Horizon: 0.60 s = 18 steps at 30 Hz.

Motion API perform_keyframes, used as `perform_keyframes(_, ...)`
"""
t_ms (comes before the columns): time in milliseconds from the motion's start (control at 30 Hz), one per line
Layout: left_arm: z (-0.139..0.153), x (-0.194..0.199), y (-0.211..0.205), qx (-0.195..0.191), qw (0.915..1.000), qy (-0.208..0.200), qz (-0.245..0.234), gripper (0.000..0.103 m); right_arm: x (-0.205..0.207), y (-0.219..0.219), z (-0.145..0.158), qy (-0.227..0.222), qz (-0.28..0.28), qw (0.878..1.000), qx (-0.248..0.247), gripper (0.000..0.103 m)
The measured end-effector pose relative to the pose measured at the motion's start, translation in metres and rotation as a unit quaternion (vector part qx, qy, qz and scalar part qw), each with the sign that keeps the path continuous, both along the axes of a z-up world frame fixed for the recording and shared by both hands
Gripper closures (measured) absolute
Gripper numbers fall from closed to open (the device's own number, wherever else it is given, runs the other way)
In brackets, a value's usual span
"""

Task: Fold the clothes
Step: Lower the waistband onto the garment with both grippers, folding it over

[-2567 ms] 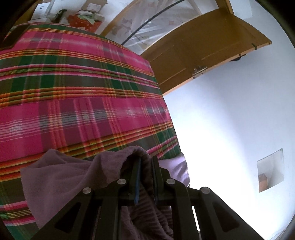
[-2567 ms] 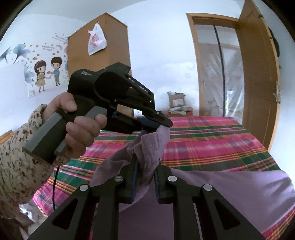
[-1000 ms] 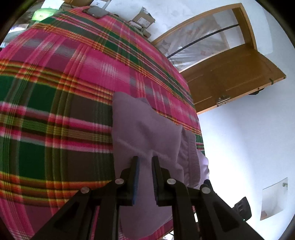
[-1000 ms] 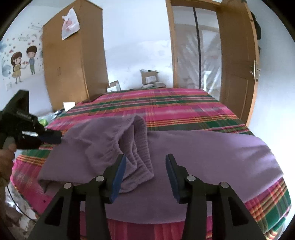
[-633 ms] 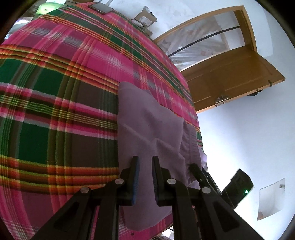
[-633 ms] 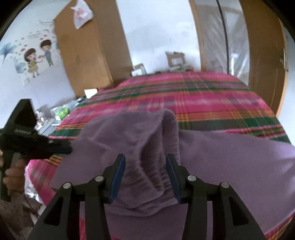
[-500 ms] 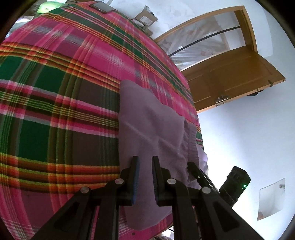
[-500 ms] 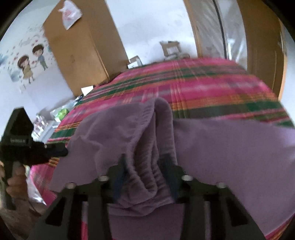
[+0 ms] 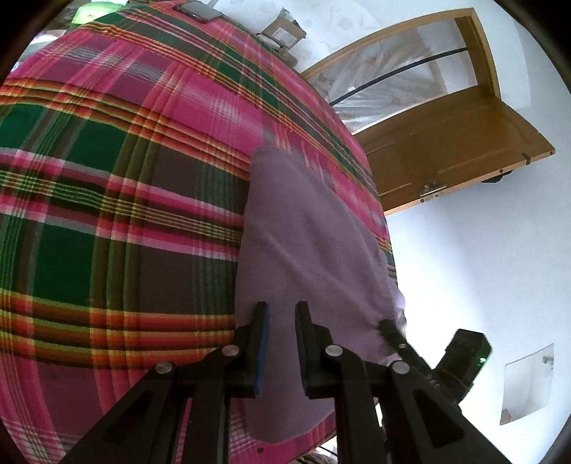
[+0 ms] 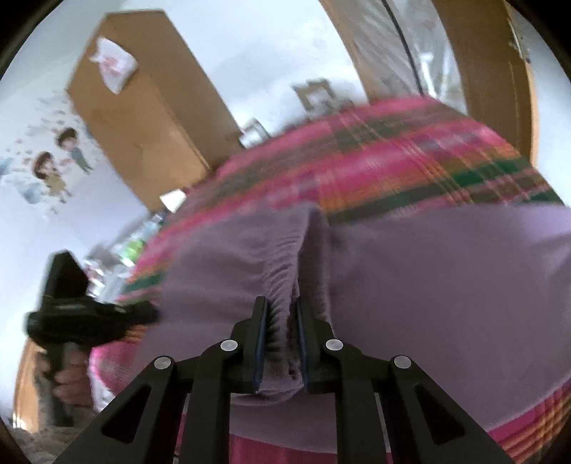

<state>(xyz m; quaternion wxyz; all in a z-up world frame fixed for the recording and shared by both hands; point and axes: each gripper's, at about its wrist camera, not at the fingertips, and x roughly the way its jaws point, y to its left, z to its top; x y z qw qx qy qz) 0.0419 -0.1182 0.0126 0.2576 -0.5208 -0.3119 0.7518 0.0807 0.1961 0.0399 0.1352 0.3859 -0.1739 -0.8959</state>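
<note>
A purple garment [image 9: 307,242] lies spread on the plaid bedspread [image 9: 107,214], close to the bed's edge. My left gripper [image 9: 280,321] hovers over the garment's near edge. Its jaws stand narrowly apart and are opening, with no cloth pinched between them. In the right wrist view a ribbed, gathered fold of the garment [image 10: 428,278] stands up between the pads of my right gripper [image 10: 280,314], whose jaws are closing on it. The right gripper's tip [image 9: 392,332] shows at the garment's right edge. The left gripper [image 10: 89,317] appears at the far left, blurred, held by a hand [image 10: 67,378].
The bedspread [image 10: 410,160] drops off just past the garment. An open wooden door [image 9: 446,142] stands beyond the bed's far side. A tall wooden wardrobe [image 10: 142,117] is at the back left, with a cardboard box [image 9: 282,30] and a dark flat thing [image 9: 200,10] at the bed's far end.
My right gripper moved in onto the ribbed fold, rolled, and its jaws narrowed from wide apart to close around the fold. It came into the left wrist view. The left gripper hardly moved.
</note>
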Motion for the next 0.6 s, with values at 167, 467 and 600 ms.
perform_keyframes(167,0.002,0.001,0.002,-0.001,1.0000,0.001,0.002,0.087,0.001,0.002,-0.002,-0.001,-0.010,1.000,0.006,0.072)
perform_keyframes(467,0.001,0.003,0.002,-0.001,1.0000,0.000,0.000,0.085,-0.018,0.007,-0.013,-0.031,0.012,0.999,-0.029,0.054)
perform_keyframes(600,0.001,0.005,0.000,0.000,1.0000,0.000,0.000,0.085,-0.021,0.005,-0.016,-0.033,0.016,0.998,-0.040,0.052)
